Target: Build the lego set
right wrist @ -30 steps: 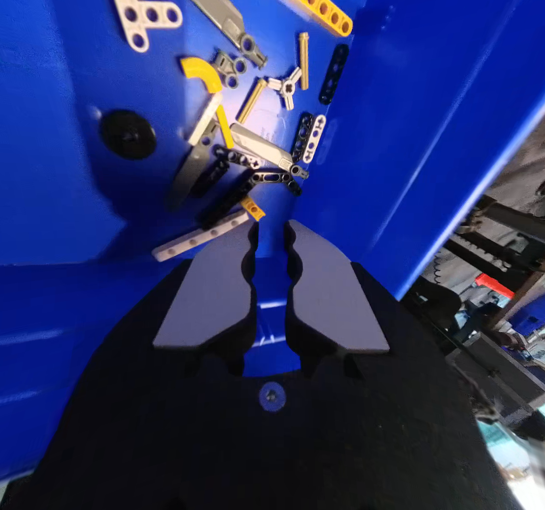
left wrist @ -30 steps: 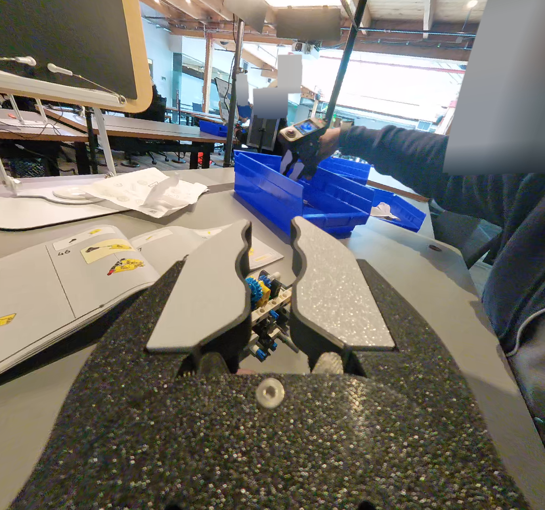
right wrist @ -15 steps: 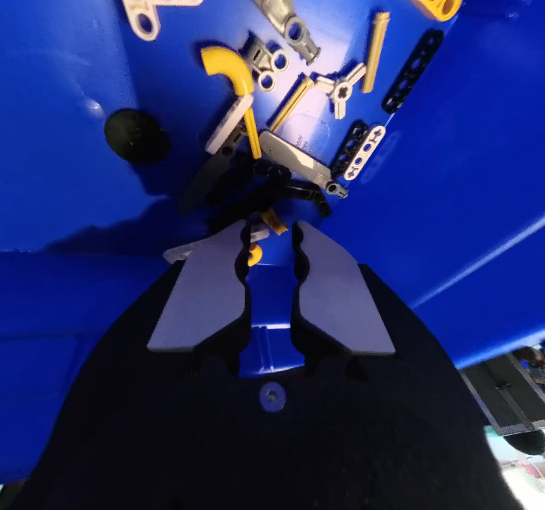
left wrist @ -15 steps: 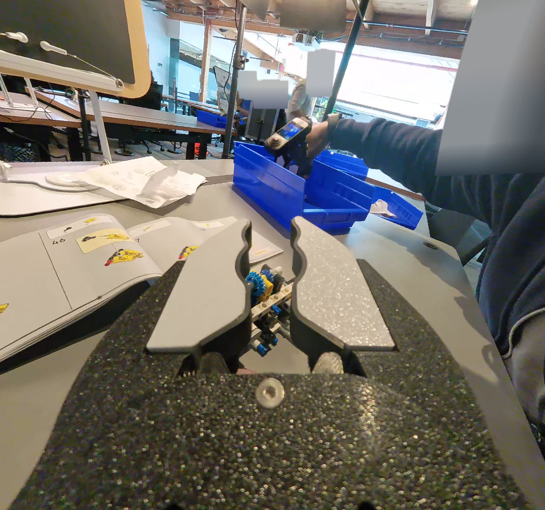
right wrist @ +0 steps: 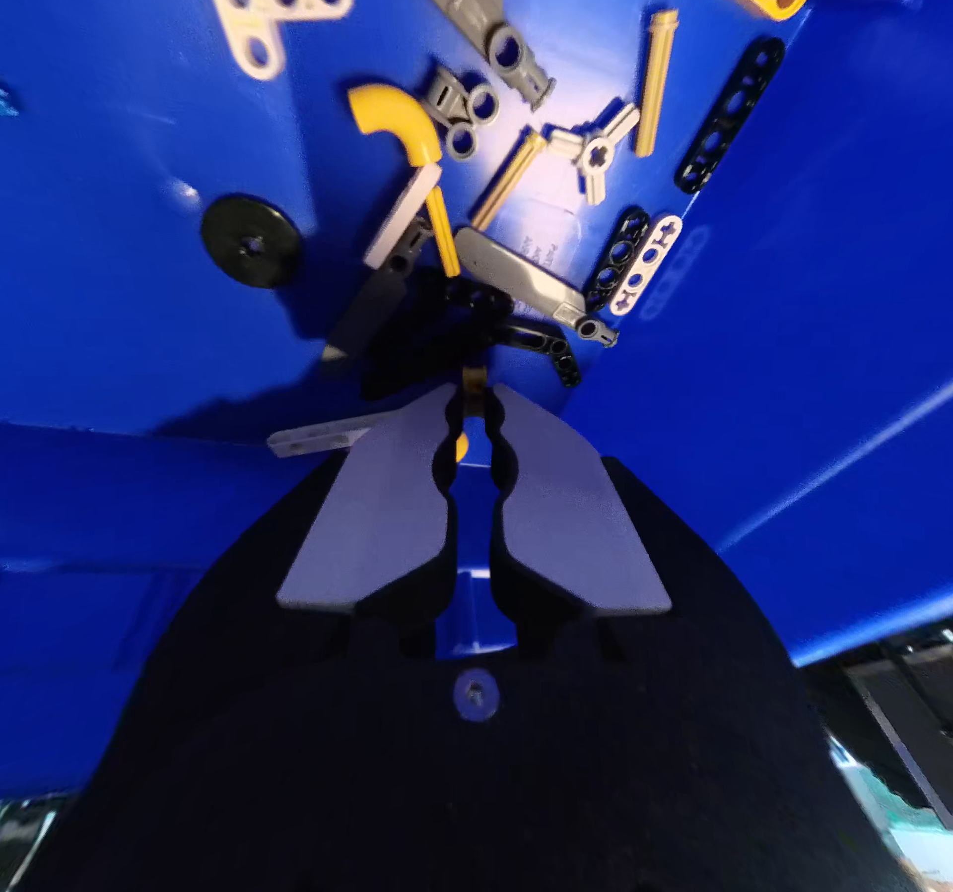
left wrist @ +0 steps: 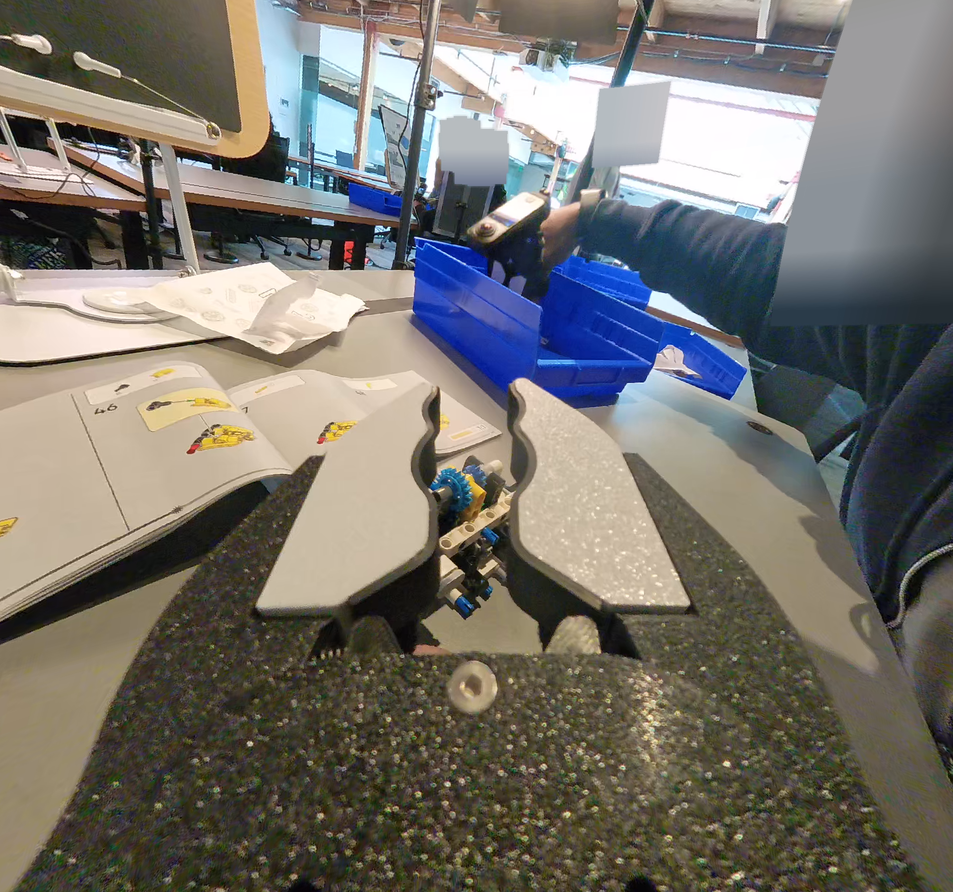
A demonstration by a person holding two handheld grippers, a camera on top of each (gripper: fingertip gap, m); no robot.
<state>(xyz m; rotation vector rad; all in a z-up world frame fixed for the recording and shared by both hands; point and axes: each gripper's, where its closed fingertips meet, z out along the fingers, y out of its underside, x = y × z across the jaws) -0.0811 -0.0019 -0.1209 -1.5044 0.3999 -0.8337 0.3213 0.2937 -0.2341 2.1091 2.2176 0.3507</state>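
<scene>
Your right gripper [right wrist: 473,393] has narrowed over the last second, tips now pinching a small yellow piece [right wrist: 472,377] in the blue bin [right wrist: 773,300]; pick looks underway. Your left gripper [left wrist: 472,403] stays clamped on the lego assembly [left wrist: 466,517], instruction booklet [left wrist: 154,455] at 9 o'clock.

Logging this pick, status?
Left gripper shut on partial lego build. Right gripper in blue bin, closing on small yellow piece. Black beams crowd it.
</scene>
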